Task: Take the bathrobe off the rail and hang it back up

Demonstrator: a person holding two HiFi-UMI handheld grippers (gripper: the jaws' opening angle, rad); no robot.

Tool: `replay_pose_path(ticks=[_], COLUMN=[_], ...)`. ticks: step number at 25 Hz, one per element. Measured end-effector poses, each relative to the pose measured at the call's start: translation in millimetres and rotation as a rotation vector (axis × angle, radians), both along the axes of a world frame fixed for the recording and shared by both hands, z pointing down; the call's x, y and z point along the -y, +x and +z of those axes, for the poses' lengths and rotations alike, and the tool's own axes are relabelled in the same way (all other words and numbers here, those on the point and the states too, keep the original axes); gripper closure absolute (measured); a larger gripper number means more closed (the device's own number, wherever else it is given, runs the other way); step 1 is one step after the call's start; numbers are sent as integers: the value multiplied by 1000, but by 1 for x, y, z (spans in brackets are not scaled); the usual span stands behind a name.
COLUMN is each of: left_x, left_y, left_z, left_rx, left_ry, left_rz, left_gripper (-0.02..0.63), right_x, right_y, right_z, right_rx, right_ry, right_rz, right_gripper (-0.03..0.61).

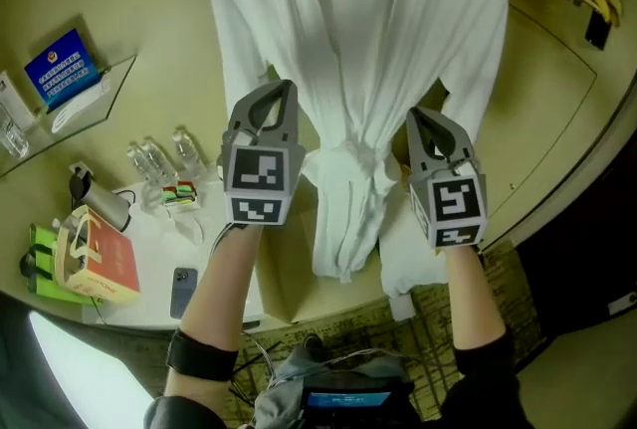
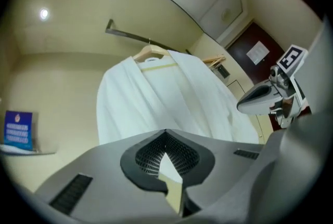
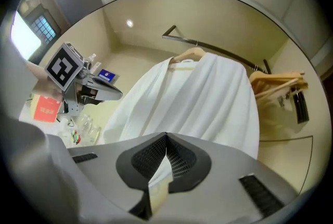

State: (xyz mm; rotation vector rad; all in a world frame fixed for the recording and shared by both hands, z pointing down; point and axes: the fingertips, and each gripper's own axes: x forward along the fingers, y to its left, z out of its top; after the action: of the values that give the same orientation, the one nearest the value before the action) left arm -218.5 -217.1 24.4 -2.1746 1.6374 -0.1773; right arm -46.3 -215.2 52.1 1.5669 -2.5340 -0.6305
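A white bathrobe (image 1: 348,39) hangs on a wooden hanger (image 2: 151,52) from a metal rail (image 2: 130,36) against the cream wall, its belt tied at the waist (image 1: 348,163). My left gripper (image 1: 284,89) is held up in front of the robe's left side, shut, with nothing between its jaws and clear of the cloth. In front of the robe's right side my right gripper (image 1: 416,113) is also shut and empty. In the right gripper view the robe (image 3: 197,98) fills the middle, below the rail (image 3: 208,46).
To the left, a white counter (image 1: 149,248) carries water bottles (image 1: 159,158), a phone (image 1: 183,290), a red box (image 1: 100,263) and a hairdryer. A glass shelf with a blue sign (image 1: 62,69) is above it. Spare wooden hangers (image 3: 276,82) hang on the rail's right end.
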Motion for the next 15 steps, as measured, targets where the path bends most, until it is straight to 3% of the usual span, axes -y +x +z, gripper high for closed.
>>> replay_pose_path(ticks=[7,11,15], left_x=[-93,-152,-210], left_y=[-11,-20,-23], left_z=[130,195,251], left_rx=[-176,-232,-275], left_ry=[-221,-316,-402], left_rz=[-134,-222,-281], left_gripper=[613,613,613], right_x=[-61,-101,-141], right_y=[19,28,46], right_z=[119,194,243], right_rx=[56,60,86], right_ry=[-160,-312,-421], right_rz=[-97,-159,-159], right_gripper=[554,554,555])
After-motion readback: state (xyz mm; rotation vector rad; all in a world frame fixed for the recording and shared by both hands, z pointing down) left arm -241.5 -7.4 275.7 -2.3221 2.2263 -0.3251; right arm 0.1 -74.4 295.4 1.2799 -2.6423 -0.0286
